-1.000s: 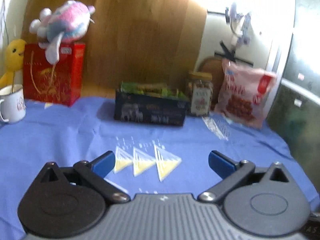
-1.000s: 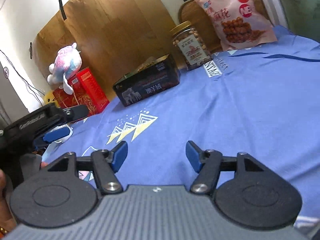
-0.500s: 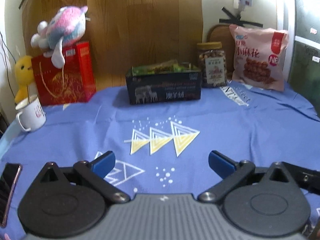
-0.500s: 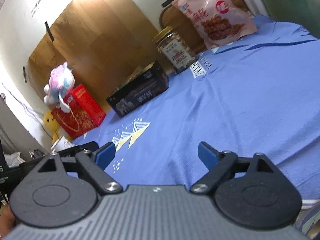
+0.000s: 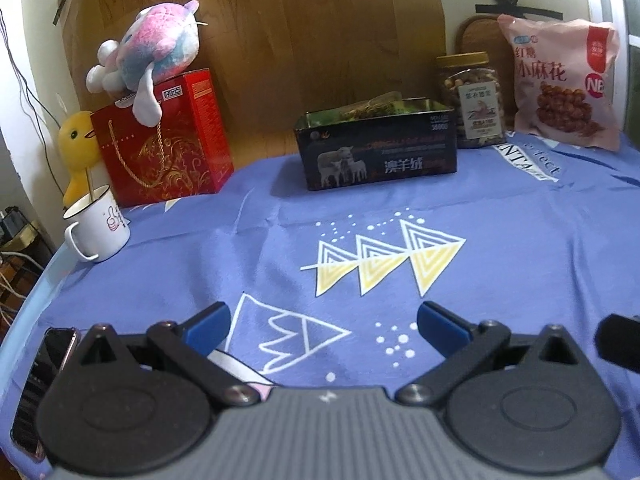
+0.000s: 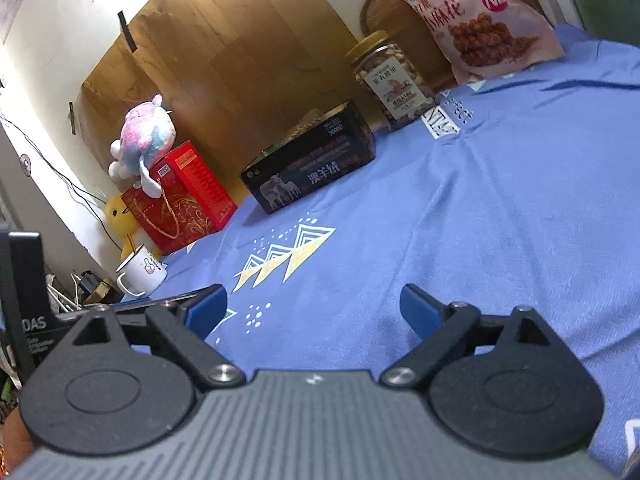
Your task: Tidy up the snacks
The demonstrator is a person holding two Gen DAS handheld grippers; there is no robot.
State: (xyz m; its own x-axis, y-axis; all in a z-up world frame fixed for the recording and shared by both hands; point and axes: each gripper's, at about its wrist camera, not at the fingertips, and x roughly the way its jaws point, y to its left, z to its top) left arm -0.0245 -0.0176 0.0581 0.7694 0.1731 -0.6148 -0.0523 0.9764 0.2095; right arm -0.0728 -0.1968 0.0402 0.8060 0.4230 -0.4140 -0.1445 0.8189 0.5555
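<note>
A dark tin box (image 5: 380, 152) with green snack packets inside stands at the back of the blue cloth; it also shows in the right wrist view (image 6: 312, 164). Right of it stand a clear jar of nuts (image 5: 472, 100) (image 6: 390, 80) and a pink snack bag (image 5: 564, 80) (image 6: 480, 20) leaning on the wall. My left gripper (image 5: 323, 326) is open and empty, low over the near part of the cloth. My right gripper (image 6: 313, 308) is open and empty too, far from the snacks.
A red gift box (image 5: 164, 140) with a plush toy (image 5: 148, 60) on top stands at the back left, beside a yellow duck (image 5: 78, 148) and a white mug (image 5: 98, 224). A phone (image 5: 44, 384) lies at the near left edge. A wooden board backs the table.
Both grippers have pulled back and tilted, so the snacks look farther away. The right gripper's jaws have opened wider. Nothing on the table has moved.
</note>
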